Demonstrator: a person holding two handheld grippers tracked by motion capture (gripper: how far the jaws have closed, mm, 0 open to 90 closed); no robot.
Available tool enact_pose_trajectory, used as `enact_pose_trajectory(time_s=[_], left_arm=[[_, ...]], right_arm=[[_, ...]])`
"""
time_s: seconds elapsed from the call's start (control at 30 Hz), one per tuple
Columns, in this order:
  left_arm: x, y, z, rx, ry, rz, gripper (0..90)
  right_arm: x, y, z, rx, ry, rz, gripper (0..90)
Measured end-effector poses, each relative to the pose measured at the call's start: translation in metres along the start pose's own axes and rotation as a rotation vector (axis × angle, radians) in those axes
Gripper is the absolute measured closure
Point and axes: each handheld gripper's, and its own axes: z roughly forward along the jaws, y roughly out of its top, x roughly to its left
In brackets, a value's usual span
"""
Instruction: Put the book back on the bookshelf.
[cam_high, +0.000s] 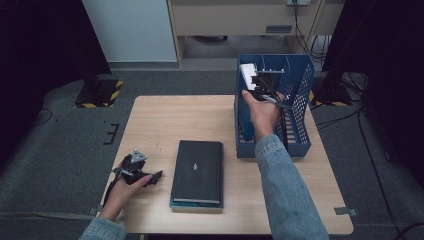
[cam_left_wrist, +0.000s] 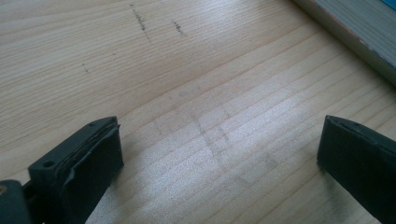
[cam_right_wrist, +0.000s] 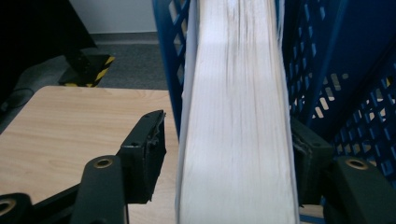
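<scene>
Pale wood-grain table (cam_left_wrist: 187, 93), blue perforated plastic basket (cam_high: 300, 90), matt black book cover (cam_high: 197, 170)

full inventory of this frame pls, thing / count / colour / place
book in rack: 1, white page edge, standing upright in the blue rack, between the right claw's jaws; left jaw clearly off it, right-side contact unclear
file rack: 1, blue, perforated walls, right far part of the table
books on table: stack of 2, black cover on top, teal one beneath, lying flat at table centre near the front edge
table: 1, light wood
stand bases: 2, black with yellow-black hazard stripes, on the grey floor left and right of the table
left claw: 1, black, jaws wide apart over bare table, nothing between them
right claw: 1, black, at the rack, jaws around the white book
sleeves: 2, blue denim, bottom of the high view
</scene>
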Motion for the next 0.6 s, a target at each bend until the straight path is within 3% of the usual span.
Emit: enact_pose_trajectory(time_s=[0.23, 0.6], left_arm=[[0.0, 0.0, 0.0, -0.001, 0.002, -0.002, 0.0], [0.0, 0.0, 0.0, -0.002, 0.001, -0.001, 0.0]], right_arm=[[0.002, -0.012, -0.01, 0.006, 0.018, -0.024, 36.8], [0.015, -0.015, -0.013, 0.015, 0.058, -0.044, 35.4]])
